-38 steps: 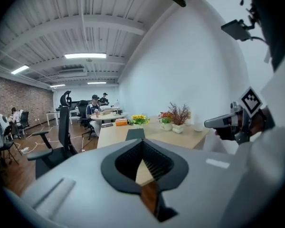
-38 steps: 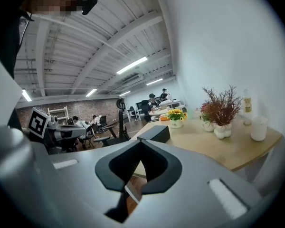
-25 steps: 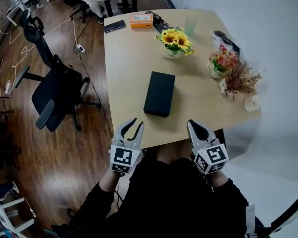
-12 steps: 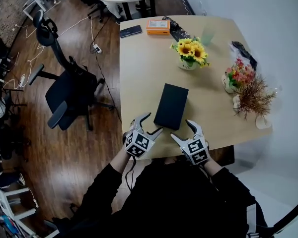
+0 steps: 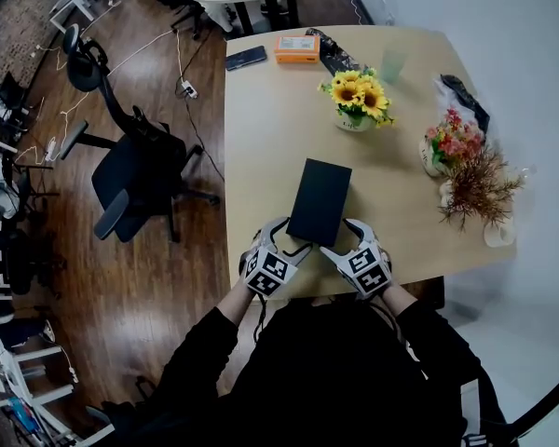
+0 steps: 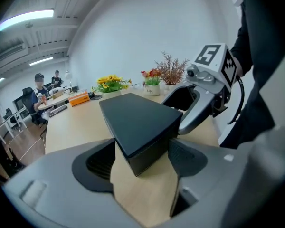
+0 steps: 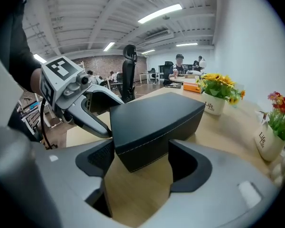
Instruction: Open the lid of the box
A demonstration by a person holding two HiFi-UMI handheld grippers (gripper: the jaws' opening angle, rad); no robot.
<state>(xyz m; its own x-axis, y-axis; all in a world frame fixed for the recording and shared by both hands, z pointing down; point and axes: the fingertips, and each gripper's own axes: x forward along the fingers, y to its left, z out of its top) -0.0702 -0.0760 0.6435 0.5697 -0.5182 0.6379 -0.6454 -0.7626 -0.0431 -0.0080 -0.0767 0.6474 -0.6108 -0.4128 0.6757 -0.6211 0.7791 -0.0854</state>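
A long black box (image 5: 320, 201) with its lid on lies flat on the wooden table (image 5: 261, 138), its near end close to the front edge. My left gripper (image 5: 293, 237) stands at the box's near left corner and my right gripper (image 5: 340, 238) at its near right corner. Both have just been opening their jaws, which now stand wide. In the left gripper view that corner of the box (image 6: 137, 122) reaches in between the jaws of the left gripper (image 6: 142, 158). In the right gripper view the other corner of the box (image 7: 156, 122) sits between the jaws of the right gripper (image 7: 142, 160).
A sunflower pot (image 5: 357, 96), a pot of red flowers (image 5: 447, 147) and a dried plant (image 5: 480, 189) stand beyond and right of the box. An orange box (image 5: 296, 47) and a phone (image 5: 246, 58) lie at the far end. An office chair (image 5: 135, 170) stands left of the table.
Both grippers have come down and forward from over the table's front edge to the box's near corners. Their jaws have spread from nearly shut to wide.
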